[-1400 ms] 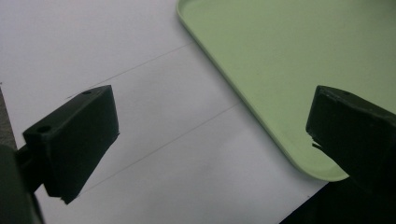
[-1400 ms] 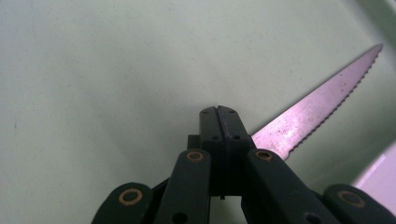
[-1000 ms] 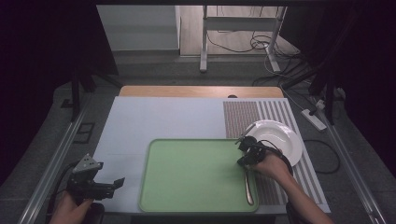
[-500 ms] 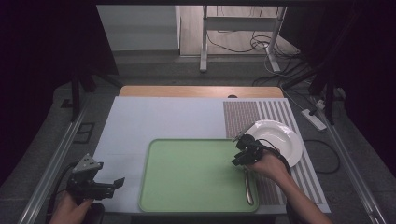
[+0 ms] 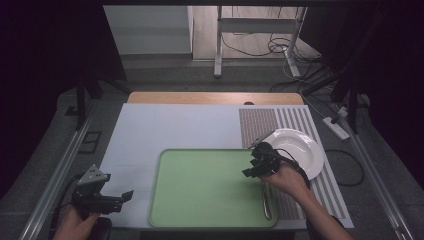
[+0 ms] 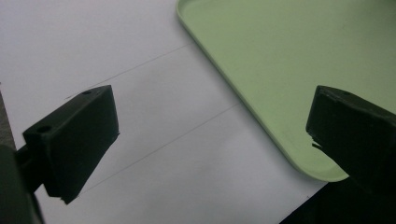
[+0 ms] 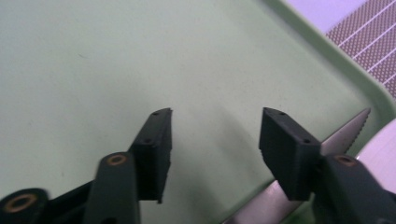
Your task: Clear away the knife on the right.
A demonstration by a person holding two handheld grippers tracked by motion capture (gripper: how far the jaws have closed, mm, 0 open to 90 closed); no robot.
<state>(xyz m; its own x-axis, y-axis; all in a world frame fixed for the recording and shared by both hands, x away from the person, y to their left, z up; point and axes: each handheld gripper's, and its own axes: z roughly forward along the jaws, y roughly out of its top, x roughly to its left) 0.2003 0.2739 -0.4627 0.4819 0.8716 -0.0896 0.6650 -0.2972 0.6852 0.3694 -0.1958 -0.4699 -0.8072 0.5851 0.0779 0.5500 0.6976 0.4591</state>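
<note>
A metal knife (image 5: 266, 200) with a serrated blade (image 7: 346, 129) lies along the right side of the green tray (image 5: 200, 185), blade toward a white plate (image 5: 300, 147). My right gripper (image 5: 251, 166) hovers over the tray just left of the blade. Its jaws have just been opening, and in the right gripper view (image 7: 215, 149) only bare tray shows between them. My left gripper (image 5: 125, 196) rests at the table's near left corner. It is wide open (image 6: 210, 135) over the white mat, with the tray's corner (image 6: 280, 70) ahead of it.
The plate sits on a striped brown placemat (image 5: 280, 122) beside the tray's right rim. A white mat (image 5: 175, 125) covers the table behind and left of the tray. Cables and a desk frame (image 5: 250, 45) lie on the floor beyond the far edge.
The right gripper has shifted slightly left, away from the plate and further over the tray. The knife stays flat on the tray. The left gripper has not moved.
</note>
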